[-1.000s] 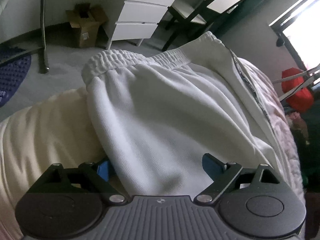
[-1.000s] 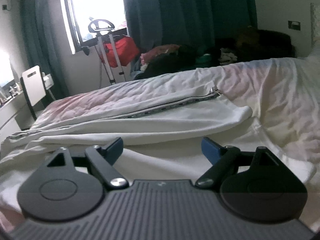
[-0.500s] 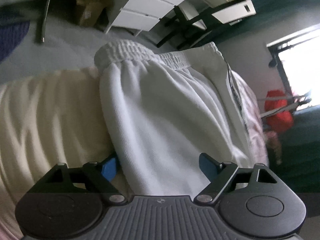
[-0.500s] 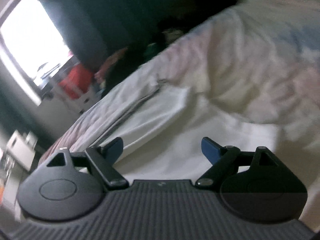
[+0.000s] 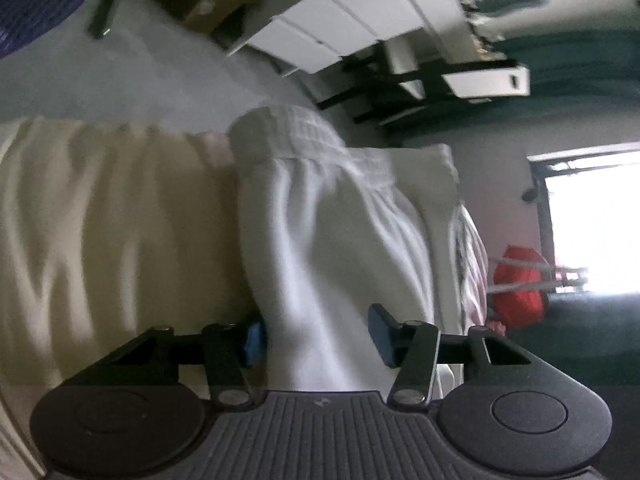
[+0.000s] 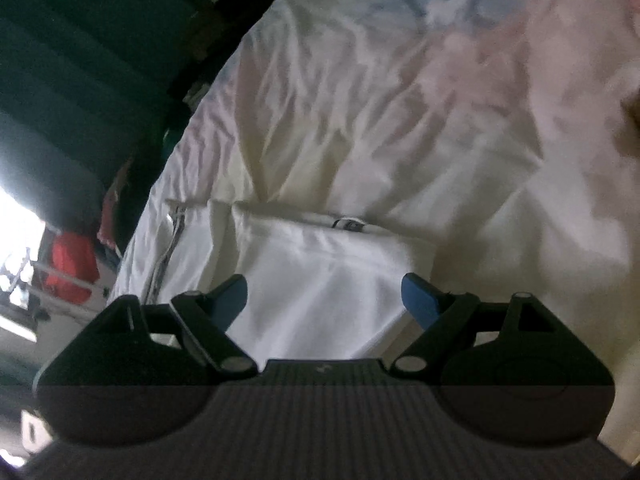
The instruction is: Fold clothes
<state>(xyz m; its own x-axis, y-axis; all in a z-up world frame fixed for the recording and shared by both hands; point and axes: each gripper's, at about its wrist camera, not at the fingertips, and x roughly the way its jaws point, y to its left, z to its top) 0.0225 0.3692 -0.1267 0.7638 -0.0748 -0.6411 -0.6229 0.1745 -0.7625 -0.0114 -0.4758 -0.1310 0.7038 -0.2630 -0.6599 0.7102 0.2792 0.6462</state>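
Cream, rumpled cotton fills the right wrist view: the crumpled cream bedsheet (image 6: pixel 400 120) spreads from nine o'clock round to three, blurred toward the top. In the left wrist view the same bedding (image 5: pixel 100 240) takes the whole nine o'clock side. On it lie the white knit trousers with the gathered elastic waistband (image 5: pixel 332 248), running from the centre of the left view down to six o'clock, the waistband up at twelve and hanging near the bed edge. The right view picks up their far end (image 6: pixel 320 272), a folded white panel lying flat on the sheet at centre, a dark patterned side stripe at its nine o'clock edge.

Beyond the bed, at twelve o'clock in the left view, stands a white drawer unit (image 5: pixel 332 36), with a brown cardboard box (image 5: pixel 208 4) at eleven; both are smeared by blur. A red bag (image 5: pixel 520 292) sits at three o'clock below a bright window.

The left gripper (image 5: pixel 316 334) has its blue-padded jaws set wide, astride a ridge of the white fabric; the left pad touches the cloth. The right gripper (image 6: pixel 324 298) is spread wide too, over the trouser end, gripping nothing.
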